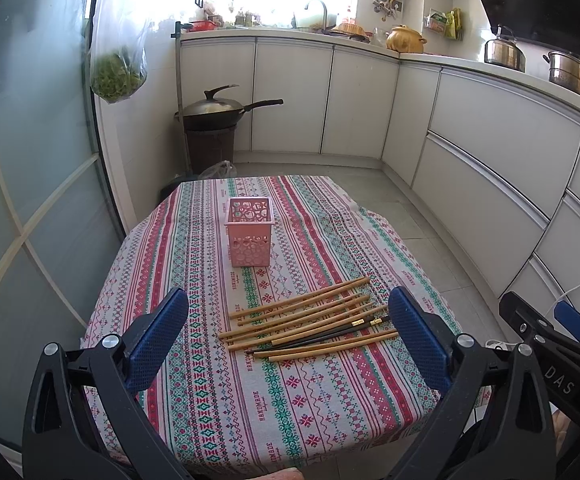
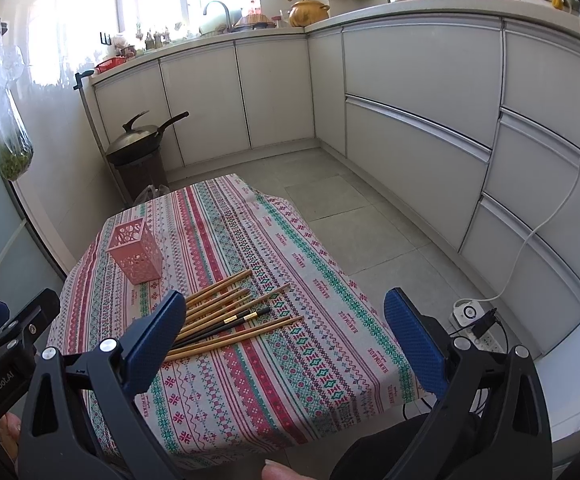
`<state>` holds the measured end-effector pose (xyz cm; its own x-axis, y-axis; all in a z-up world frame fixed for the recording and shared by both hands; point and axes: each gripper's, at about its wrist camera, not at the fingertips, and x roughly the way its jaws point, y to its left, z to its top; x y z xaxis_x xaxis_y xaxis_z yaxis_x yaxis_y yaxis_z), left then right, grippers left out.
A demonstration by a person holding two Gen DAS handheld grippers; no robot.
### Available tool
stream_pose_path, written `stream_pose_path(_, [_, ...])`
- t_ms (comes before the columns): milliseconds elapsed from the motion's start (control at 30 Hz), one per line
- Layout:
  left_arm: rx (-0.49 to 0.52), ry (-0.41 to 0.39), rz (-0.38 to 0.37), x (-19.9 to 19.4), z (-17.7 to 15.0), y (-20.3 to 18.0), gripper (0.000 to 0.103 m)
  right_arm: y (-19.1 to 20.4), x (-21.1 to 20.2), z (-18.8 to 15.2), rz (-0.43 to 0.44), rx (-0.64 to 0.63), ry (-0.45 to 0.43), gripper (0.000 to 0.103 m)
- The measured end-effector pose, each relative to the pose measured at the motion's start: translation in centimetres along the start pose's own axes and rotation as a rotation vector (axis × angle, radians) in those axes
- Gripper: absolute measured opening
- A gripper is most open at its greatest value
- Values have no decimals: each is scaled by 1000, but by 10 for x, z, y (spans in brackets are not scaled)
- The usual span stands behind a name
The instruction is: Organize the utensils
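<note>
Several wooden chopsticks (image 1: 306, 320) and a dark pair with gold bands (image 1: 330, 334) lie loose on the striped tablecloth (image 1: 217, 400). A pink perforated holder (image 1: 248, 231) stands upright behind them, empty as far as I can see. My left gripper (image 1: 290, 332) is open above the near table edge, the chopsticks lying between and beyond its fingers. In the right wrist view the chopsticks (image 2: 229, 316) lie left of centre, the holder (image 2: 135, 250) further left. My right gripper (image 2: 285, 332) is open and empty, and also shows in the left wrist view (image 1: 550, 328).
White kitchen cabinets (image 1: 490, 168) curve round the back and right. A lidded wok (image 1: 213, 110) sits on a dark bin behind the table. A bag of greens (image 1: 115, 76) hangs at the left. A power strip (image 2: 478, 328) lies on the floor at the right.
</note>
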<state>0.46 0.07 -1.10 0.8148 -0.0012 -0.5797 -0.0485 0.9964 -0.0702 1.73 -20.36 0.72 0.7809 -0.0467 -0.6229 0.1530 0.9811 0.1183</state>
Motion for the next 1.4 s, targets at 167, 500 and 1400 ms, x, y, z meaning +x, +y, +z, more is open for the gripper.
stream_pose_path(167, [3, 4, 2, 1, 0, 0, 96, 0, 0, 0, 0, 1, 0, 96])
stream_pose_path(500, [4, 27, 7, 10, -3, -1, 96, -2, 7, -1, -2, 7, 17, 96])
stream_pose_path(1400, [99, 220, -32, 97, 15, -19, 96, -53, 71, -1, 13, 163, 96, 96])
